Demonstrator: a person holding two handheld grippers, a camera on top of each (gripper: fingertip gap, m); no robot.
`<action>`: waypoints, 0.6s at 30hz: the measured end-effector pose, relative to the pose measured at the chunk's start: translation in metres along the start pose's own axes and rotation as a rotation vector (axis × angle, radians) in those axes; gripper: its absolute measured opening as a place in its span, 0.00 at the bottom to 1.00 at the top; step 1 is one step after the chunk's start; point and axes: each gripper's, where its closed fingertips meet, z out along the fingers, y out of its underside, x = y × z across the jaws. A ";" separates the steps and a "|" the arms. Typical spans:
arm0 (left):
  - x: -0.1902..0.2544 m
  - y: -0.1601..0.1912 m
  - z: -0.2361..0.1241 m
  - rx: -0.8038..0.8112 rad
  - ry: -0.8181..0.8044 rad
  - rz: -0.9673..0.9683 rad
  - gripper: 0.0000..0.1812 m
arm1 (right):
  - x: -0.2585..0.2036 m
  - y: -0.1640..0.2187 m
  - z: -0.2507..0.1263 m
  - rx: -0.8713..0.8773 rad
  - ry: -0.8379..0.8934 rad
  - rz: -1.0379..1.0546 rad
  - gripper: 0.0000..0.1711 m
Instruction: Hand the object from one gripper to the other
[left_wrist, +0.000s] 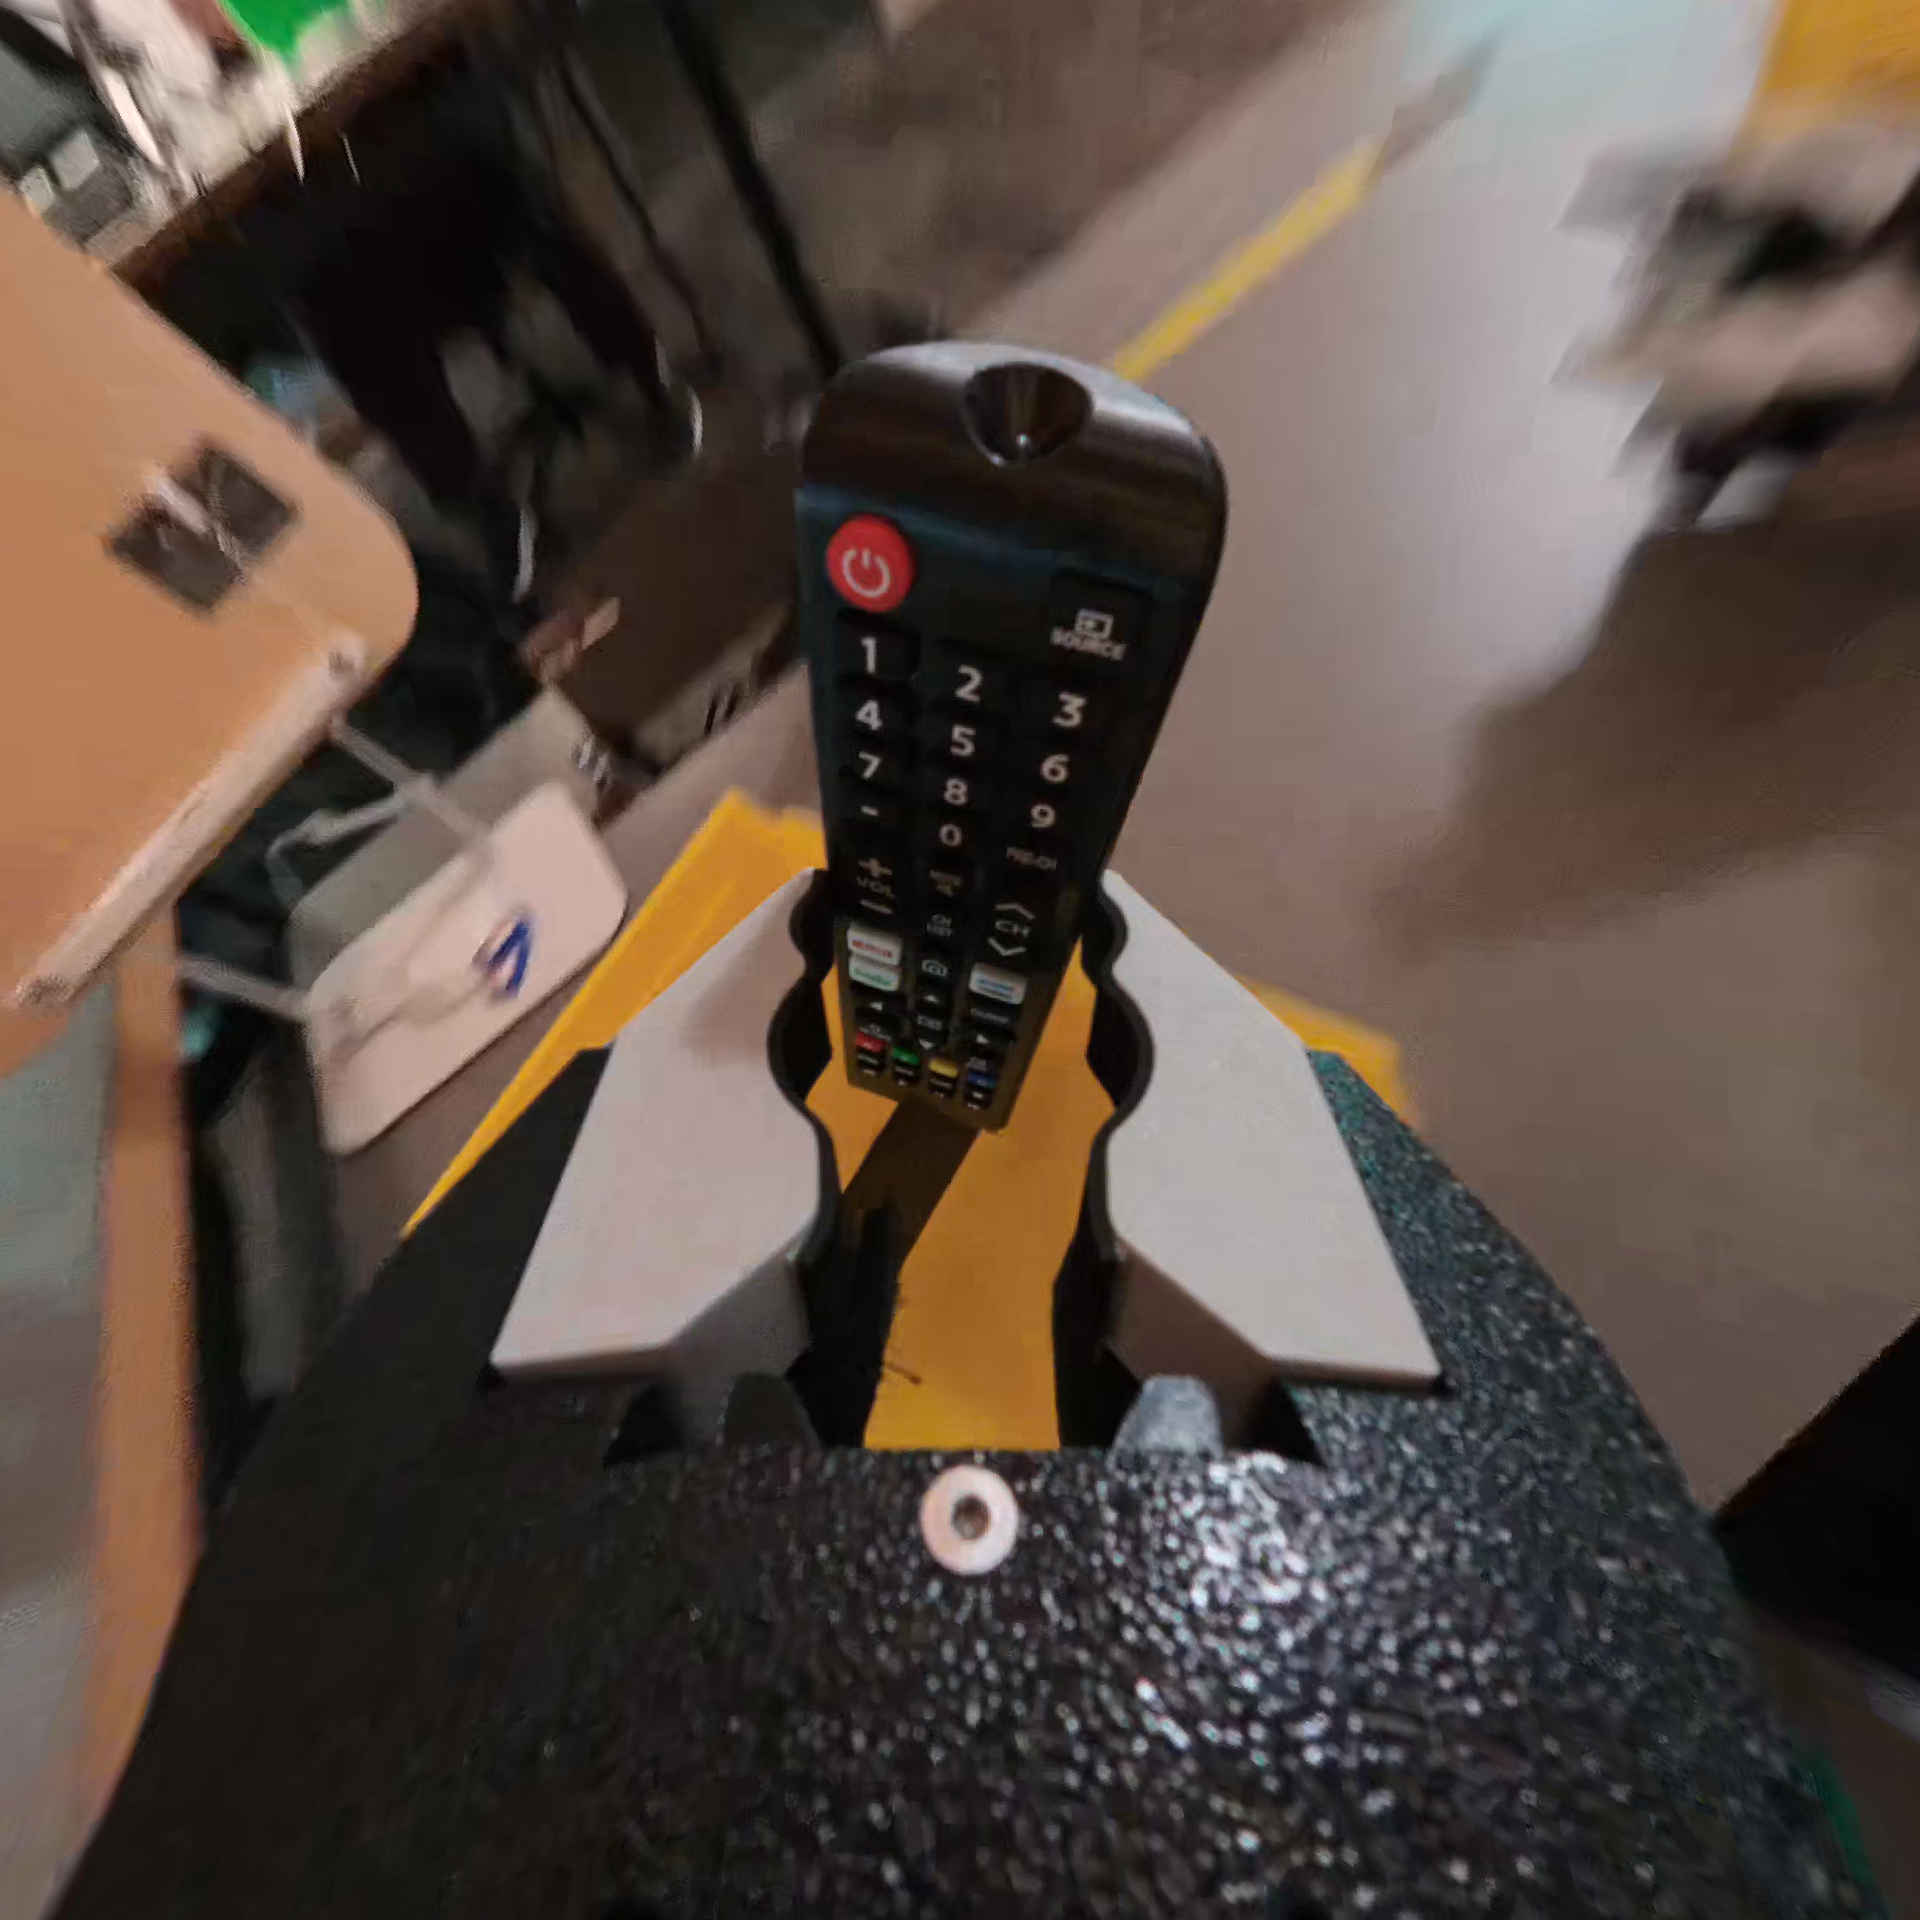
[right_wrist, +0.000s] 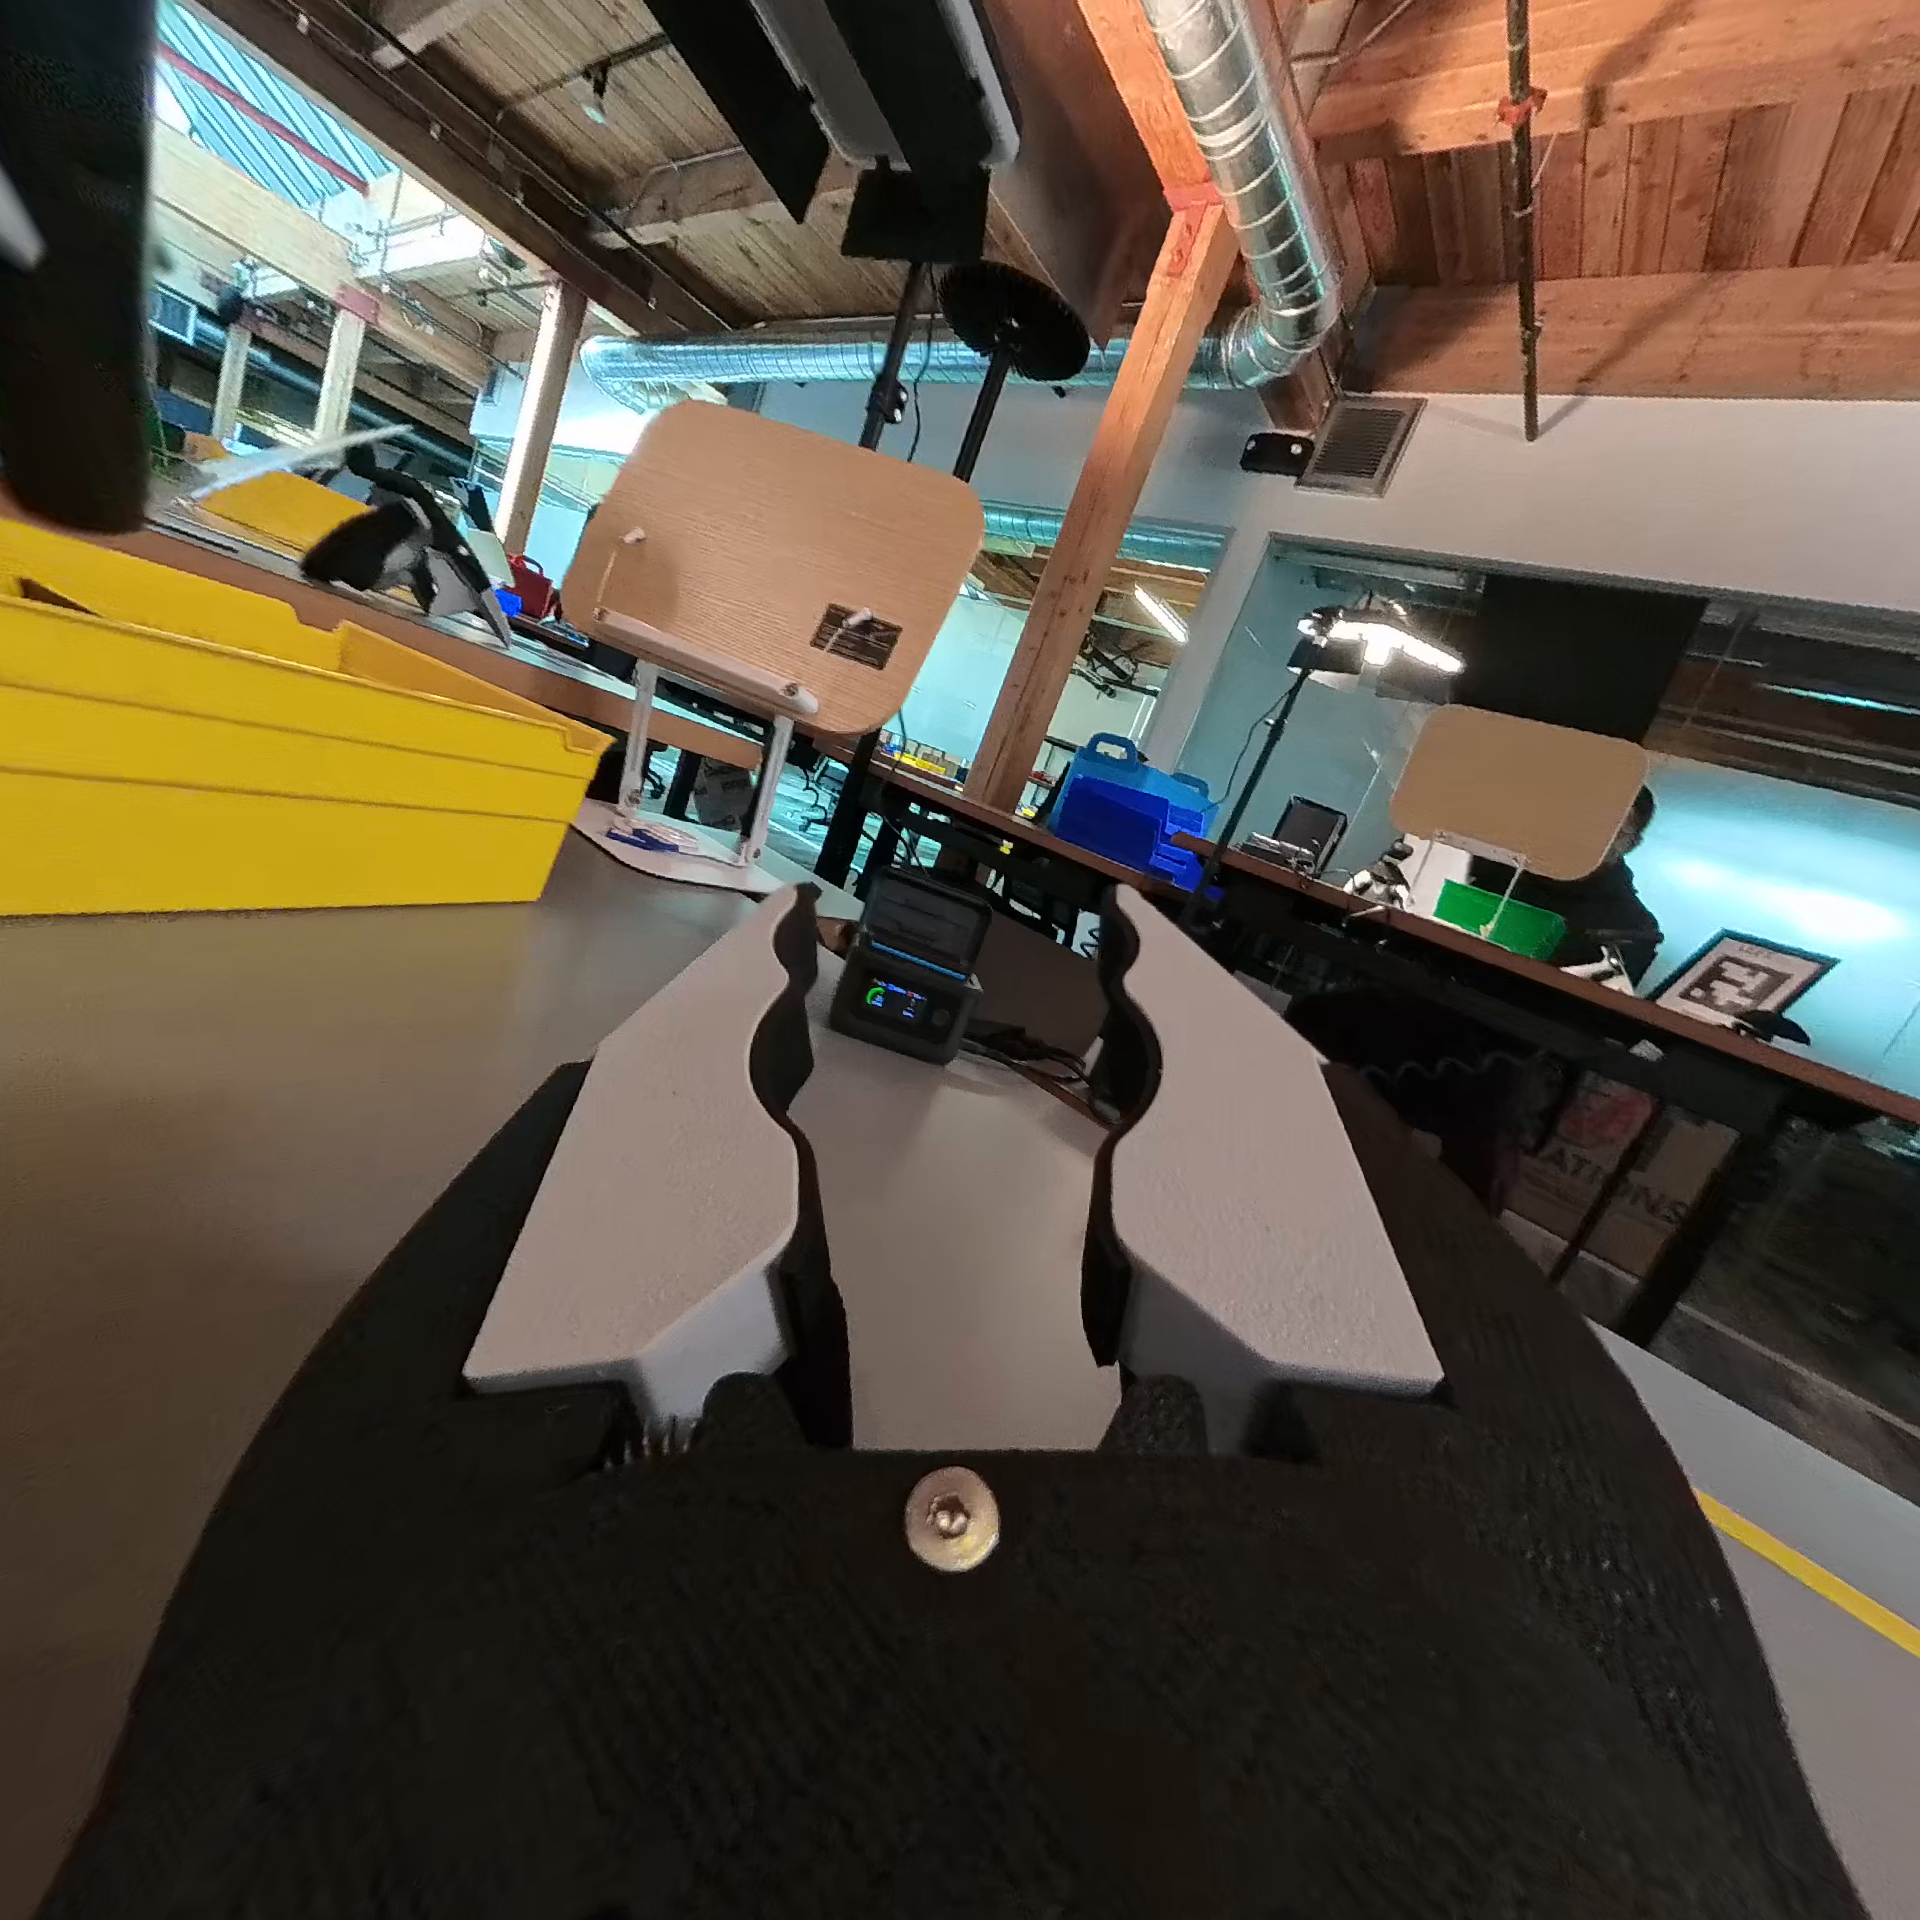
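Note:
A black TV remote (left_wrist: 997, 644) with a red power button stands up between the pads of my left gripper (left_wrist: 951, 904), which is shut on its lower end, button side facing the camera. It hangs in the air above a yellow bin (left_wrist: 675, 935). The left wrist view is motion-blurred around it. My right gripper (right_wrist: 956, 914) is open and empty, low over a grey table (right_wrist: 260, 1091). A large dark blurred shape (right_wrist: 73, 260) fills the top left corner of the right wrist view; I cannot tell what it is.
Stacked yellow bins (right_wrist: 260, 790) sit at the left of the table. A wooden board on a white stand (right_wrist: 769, 582) stands behind them, also seen in the left wrist view (left_wrist: 156, 582). A small black device with a lit screen (right_wrist: 914, 977) sits ahead of the right gripper. Tip to tip, the grippers are about 35 cm apart.

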 end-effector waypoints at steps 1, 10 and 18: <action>0.010 -0.023 -0.001 0.101 0.022 -0.050 0.26 | -0.004 -0.003 -0.001 0.009 -0.012 0.002 0.31; 0.124 -0.133 0.088 0.435 0.177 -0.340 0.25 | -0.053 -0.055 -0.011 -0.057 -0.158 0.015 0.37; 0.201 -0.134 0.174 0.318 0.262 -0.480 0.25 | -0.039 -0.018 -0.008 -0.325 -0.070 -0.147 0.37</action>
